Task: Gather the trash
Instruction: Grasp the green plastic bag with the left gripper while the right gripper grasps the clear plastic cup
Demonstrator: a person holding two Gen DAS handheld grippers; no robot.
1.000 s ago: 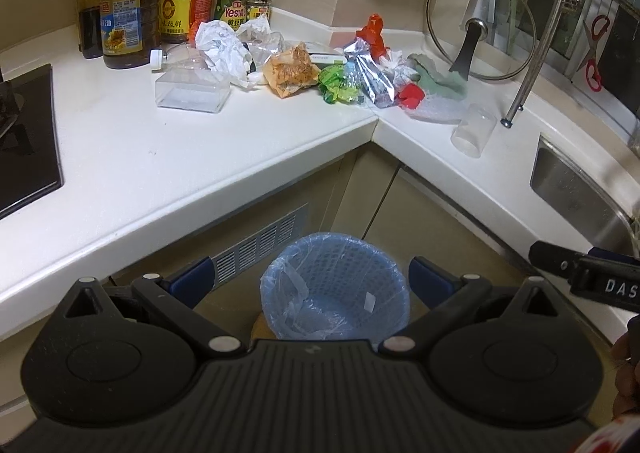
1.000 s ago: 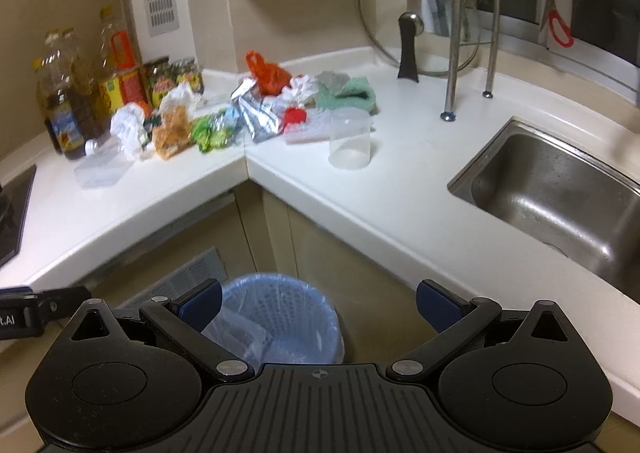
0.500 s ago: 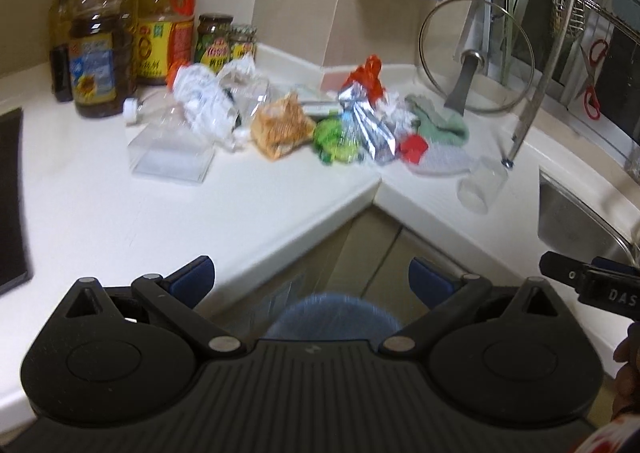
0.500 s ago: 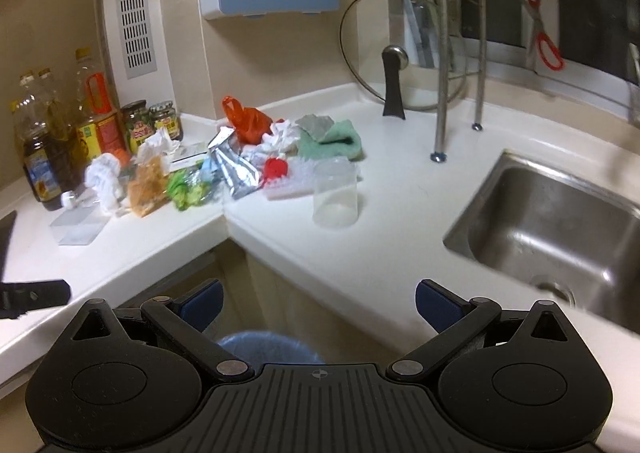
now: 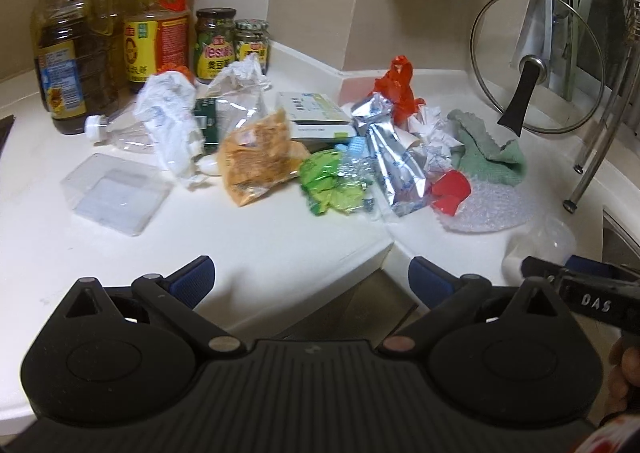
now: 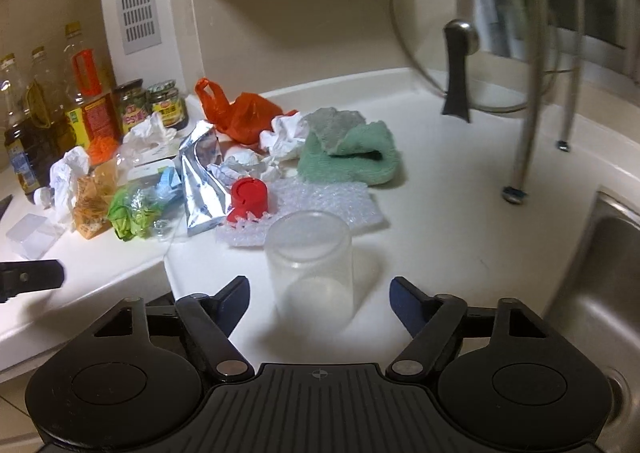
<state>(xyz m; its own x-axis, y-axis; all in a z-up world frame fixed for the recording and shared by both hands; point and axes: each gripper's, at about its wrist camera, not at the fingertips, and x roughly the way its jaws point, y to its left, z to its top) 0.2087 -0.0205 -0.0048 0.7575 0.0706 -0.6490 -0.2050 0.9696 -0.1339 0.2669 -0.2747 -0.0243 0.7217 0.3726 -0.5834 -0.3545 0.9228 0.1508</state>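
Trash lies in the counter corner: a clear plastic cup [image 6: 310,257], bubble wrap [image 6: 320,205], a red cap [image 6: 250,195], a silver foil pouch [image 6: 202,181], a green wrapper [image 5: 330,181], an orange snack bag [image 5: 258,157], crumpled white paper [image 5: 170,125], an orange plastic bag [image 6: 238,113] and a clear box [image 5: 114,193]. My right gripper [image 6: 318,295] is open and empty, its fingers on either side of the upside-down cup, just short of it. My left gripper [image 5: 310,279] is open and empty over the counter's front edge, short of the green wrapper. The bin is out of view.
Oil bottles [image 5: 70,53] and jars [image 5: 214,45] stand at the back left. A green cloth [image 6: 352,153] lies behind the trash. A glass lid [image 6: 460,53] leans at the back right, beside rack legs [image 6: 520,133]. The sink [image 6: 608,293] is at the right.
Both grippers have risen from above the blue-lined bin and moved forward to the counter. The bin has dropped out of view. The right gripper now flanks the cup.
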